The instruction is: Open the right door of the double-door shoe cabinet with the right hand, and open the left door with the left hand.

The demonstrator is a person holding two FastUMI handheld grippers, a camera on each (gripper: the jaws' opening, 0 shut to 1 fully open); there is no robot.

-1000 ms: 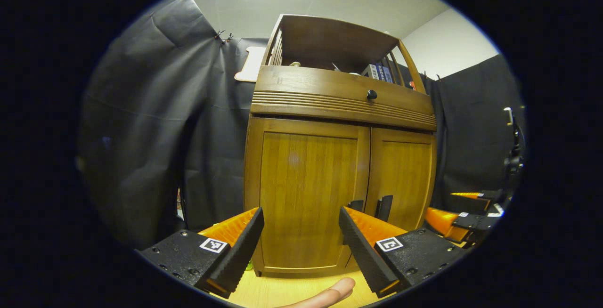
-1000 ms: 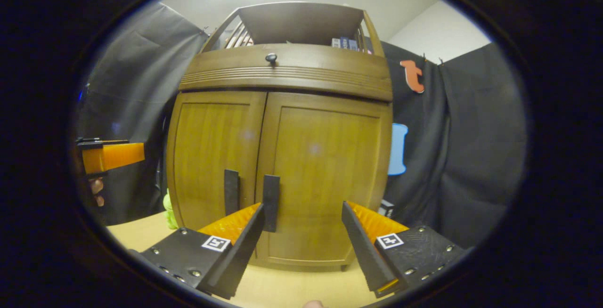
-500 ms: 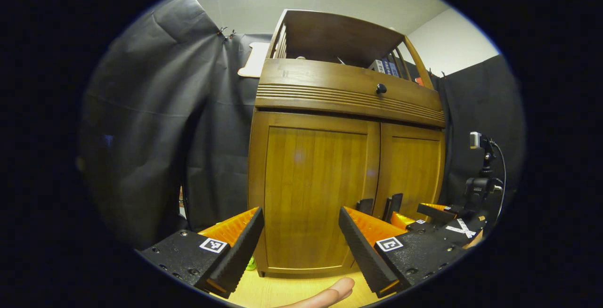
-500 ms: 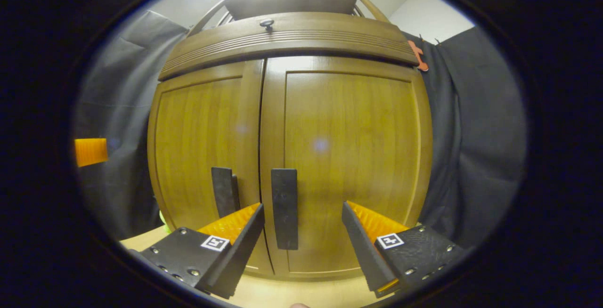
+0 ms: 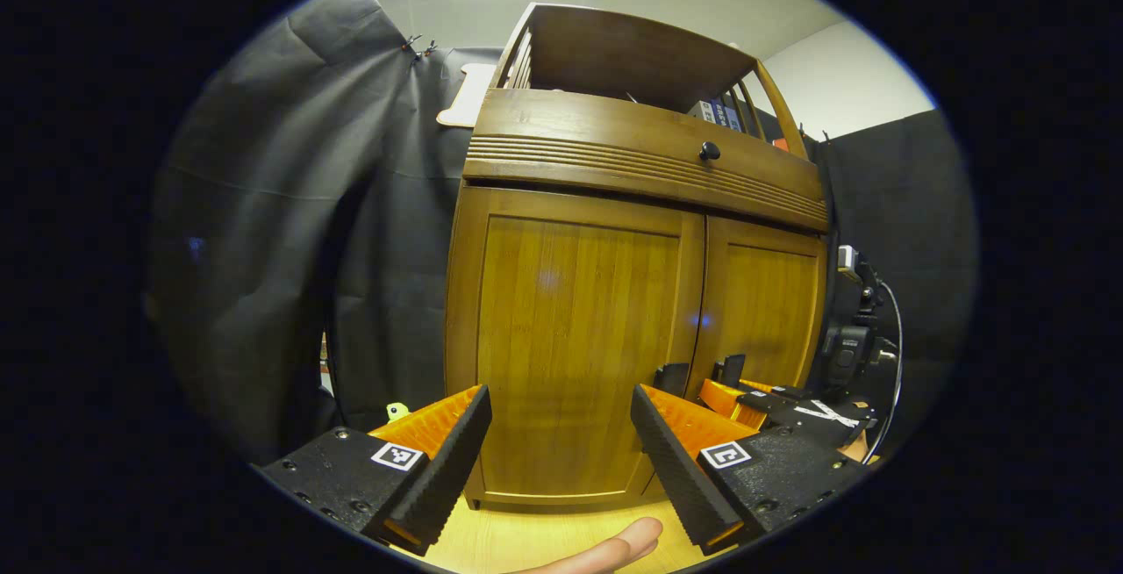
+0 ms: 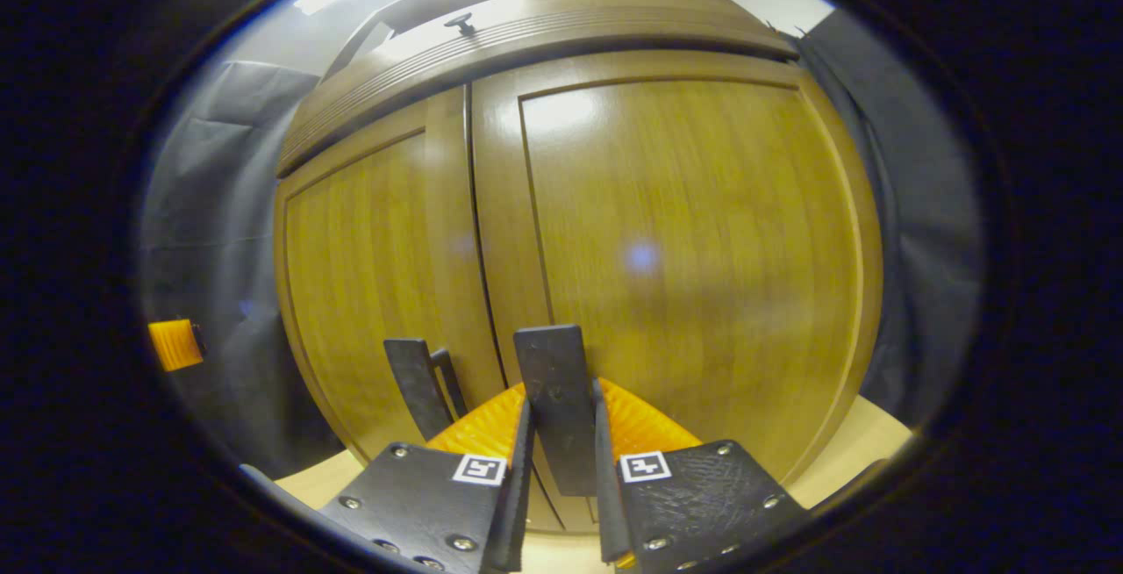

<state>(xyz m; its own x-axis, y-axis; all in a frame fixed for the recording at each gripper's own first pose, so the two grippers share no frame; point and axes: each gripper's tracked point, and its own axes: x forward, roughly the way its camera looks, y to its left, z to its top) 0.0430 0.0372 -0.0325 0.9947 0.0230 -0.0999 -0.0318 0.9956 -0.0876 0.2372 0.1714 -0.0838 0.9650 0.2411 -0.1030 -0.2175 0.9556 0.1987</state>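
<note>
On the closed cabinet point(image 6: 667, 232), right tool point(image 6: 560, 469) clamps handle point(image 6: 554, 398).

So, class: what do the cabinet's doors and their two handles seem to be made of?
Right door: probably varnished wood or veneer; vertical grain shows, and light glints off it. Left door: the same look. Right door handle, held in the right hand-held gripper, and left door handle: flat dark matte bars, metal or plastic, unclear.

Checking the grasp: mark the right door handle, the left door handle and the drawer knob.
right door handle point(image 6: 551, 363), right gripper view, upper flat face.
left door handle point(image 6: 411, 372), right gripper view, flat face.
drawer knob point(image 5: 709, 151), left gripper view, round head.
</note>
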